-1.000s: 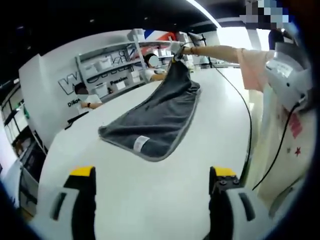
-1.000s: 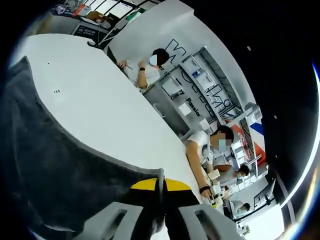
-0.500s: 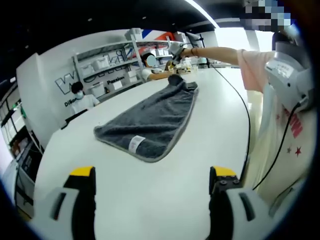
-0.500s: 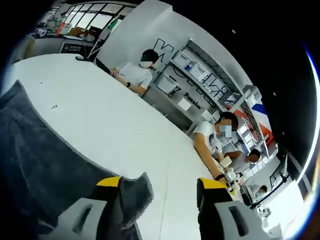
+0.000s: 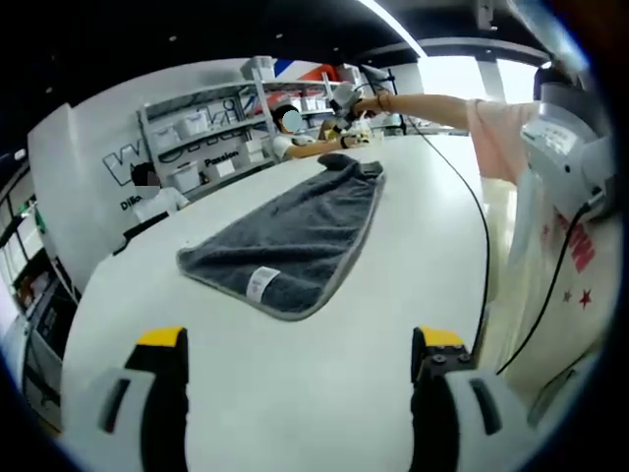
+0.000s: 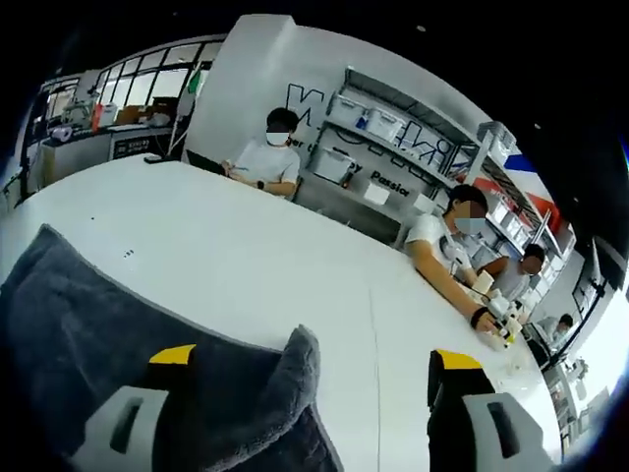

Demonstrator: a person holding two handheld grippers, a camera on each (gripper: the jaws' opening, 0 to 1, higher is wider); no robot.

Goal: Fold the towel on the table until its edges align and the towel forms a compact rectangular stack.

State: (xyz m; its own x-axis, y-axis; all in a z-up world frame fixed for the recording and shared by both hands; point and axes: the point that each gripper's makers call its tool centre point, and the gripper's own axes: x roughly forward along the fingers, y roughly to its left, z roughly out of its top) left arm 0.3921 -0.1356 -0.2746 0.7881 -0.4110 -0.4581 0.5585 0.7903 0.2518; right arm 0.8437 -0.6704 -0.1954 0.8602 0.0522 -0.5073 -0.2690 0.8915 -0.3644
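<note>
White table bare around the flat grey towel; both grippers' fingers spread, holding nothing.

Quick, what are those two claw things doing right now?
Left gripper: open, empty, short of the towel.
Right gripper: open, a towel corner between its fingers.

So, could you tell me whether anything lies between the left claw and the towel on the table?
Nothing visible does. In the left gripper view, bare white table runs from the open left claw to the near edge of the grey towel.
</note>
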